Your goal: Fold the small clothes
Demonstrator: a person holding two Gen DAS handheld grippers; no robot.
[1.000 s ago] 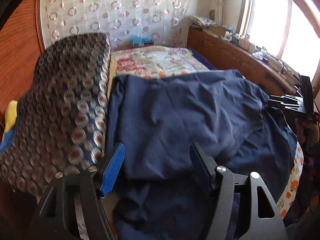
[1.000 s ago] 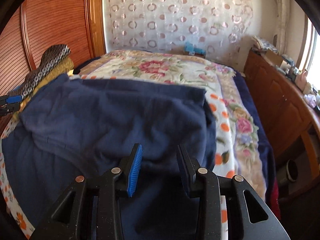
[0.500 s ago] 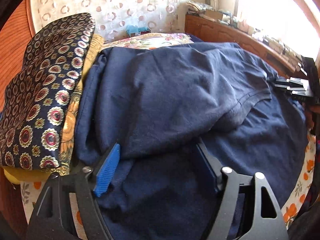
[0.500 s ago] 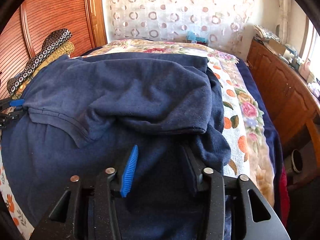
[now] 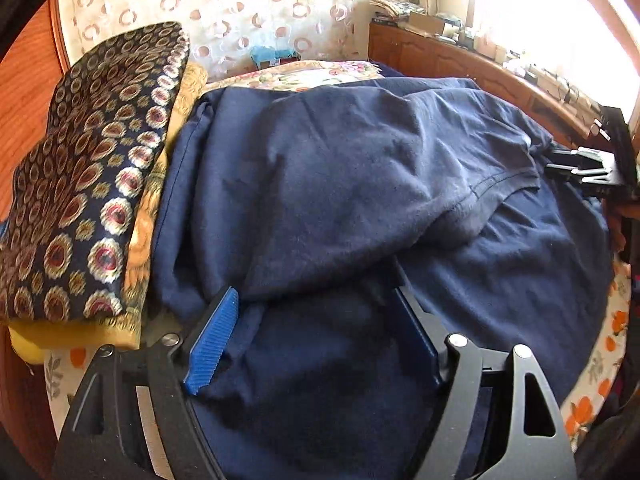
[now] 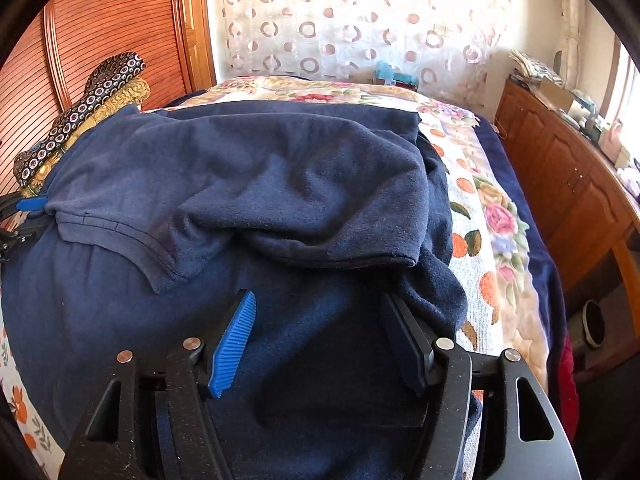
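Note:
A navy blue garment (image 5: 340,184) lies spread on the bed, its far half folded back over the near half. The hemmed edge of the folded flap (image 6: 320,256) rests just ahead of both grippers. My left gripper (image 5: 314,284) stands wide open low over the garment's left side, with the lower layer between its fingers and no pad pressing on it. My right gripper (image 6: 318,298) hangs over the garment's right side; its jaws are opening and only flat cloth lies between them. Each gripper shows at the edge of the other's view: right gripper (image 5: 584,168), left gripper (image 6: 24,208).
A stack of patterned cushions (image 5: 92,184) sits against the garment's left edge. The flowered bedspread (image 6: 492,220) shows to the right, with a wooden cabinet (image 6: 568,184) beyond the bed edge. A dotted curtain (image 6: 352,28) hangs behind, and a wooden wall panel (image 6: 100,28) is at the left.
Both grippers have sunk toward the bed, bringing the folded flap forward onto the lower layer. The right jaws have spread apart and the flap's edge has slipped out from between them.

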